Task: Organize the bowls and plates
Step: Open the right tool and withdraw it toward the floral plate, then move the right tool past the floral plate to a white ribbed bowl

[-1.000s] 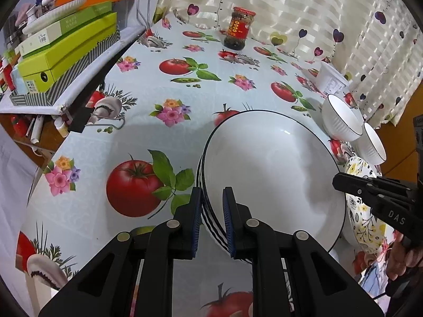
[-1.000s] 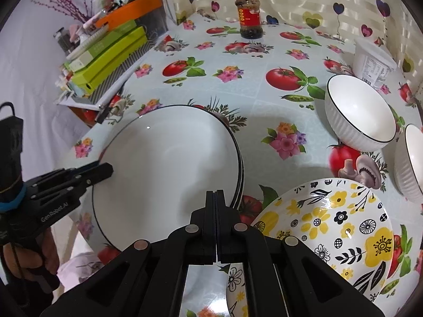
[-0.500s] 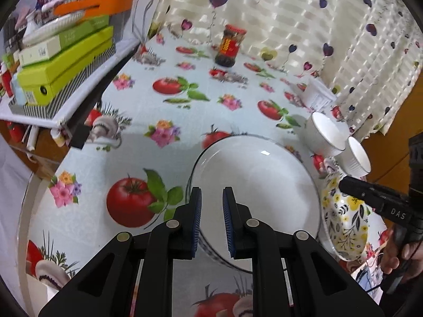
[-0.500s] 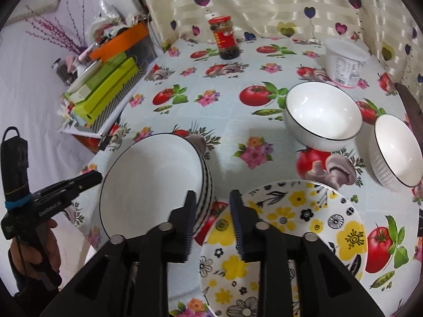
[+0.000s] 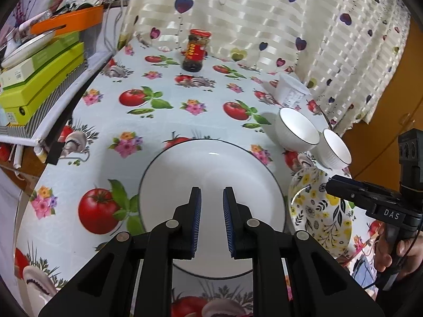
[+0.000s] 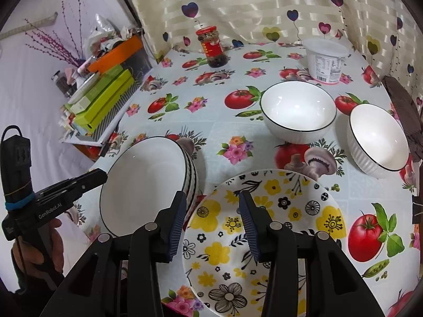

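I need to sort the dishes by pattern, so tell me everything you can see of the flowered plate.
The flowered plate is round, glossy and ceramic-looking, white with yellow flowers, black leaves and black-and-white blooms. It lies flat and empty on the tomato-print tablecloth, close beside the stack of white plates; whether their rims touch is unclear. The right tongs hang open above its near-left part, not gripping it. Two white bowls sit beyond it.

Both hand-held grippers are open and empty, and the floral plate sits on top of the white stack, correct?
Not quite. The floral plate lies on the table beside the white stack, as the right wrist view shows. Both the left hand-held gripper and the right hand-held gripper are open and empty.
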The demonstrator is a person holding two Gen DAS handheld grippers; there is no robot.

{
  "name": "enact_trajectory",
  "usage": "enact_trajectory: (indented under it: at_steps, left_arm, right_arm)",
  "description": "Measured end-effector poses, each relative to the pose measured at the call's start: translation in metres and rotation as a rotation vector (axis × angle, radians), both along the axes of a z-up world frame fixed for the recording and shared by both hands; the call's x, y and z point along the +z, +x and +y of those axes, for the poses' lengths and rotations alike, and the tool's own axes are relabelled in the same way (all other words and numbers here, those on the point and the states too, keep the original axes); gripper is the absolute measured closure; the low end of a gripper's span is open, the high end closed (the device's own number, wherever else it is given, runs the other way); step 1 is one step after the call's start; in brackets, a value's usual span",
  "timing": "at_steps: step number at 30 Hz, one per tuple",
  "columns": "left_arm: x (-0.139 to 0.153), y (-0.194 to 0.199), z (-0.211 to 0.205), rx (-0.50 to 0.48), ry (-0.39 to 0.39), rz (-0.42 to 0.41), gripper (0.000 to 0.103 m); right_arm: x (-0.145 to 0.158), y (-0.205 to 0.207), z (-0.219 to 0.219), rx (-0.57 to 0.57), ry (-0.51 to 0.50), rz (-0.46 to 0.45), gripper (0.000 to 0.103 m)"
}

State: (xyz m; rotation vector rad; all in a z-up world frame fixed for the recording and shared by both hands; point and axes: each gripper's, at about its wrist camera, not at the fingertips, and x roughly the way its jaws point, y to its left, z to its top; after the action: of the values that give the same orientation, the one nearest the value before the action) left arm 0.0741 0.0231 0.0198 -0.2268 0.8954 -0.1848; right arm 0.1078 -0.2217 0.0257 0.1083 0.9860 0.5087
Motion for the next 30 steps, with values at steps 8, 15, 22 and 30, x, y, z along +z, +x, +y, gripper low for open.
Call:
enact_trajectory:
  at_steps: [8, 15, 22, 30]
  left_arm:
    - [0.001, 0.011, -0.023, -0.065, 0.000, 0.017, 0.086]
    - [0.001, 0.024, -0.045, -0.129, -0.019, 0.038, 0.086]
    - [0.011, 0.043, -0.072, -0.191, 0.004, 0.017, 0.086]
    - [0.017, 0.076, -0.094, -0.230, 0.023, 0.025, 0.086]
  right_arm:
    - [0.003, 0.001, -0.017, -0.038, 0.027, -0.011, 0.058]
    - [0.004, 0.008, -0.034, -0.075, 0.041, -0.003, 0.051]
    - [0.005, 0.020, -0.051, -0.137, 0.040, -0.007, 0.051]
    - [0.003, 0.040, -0.076, -0.224, 0.077, 0.014, 0.051]
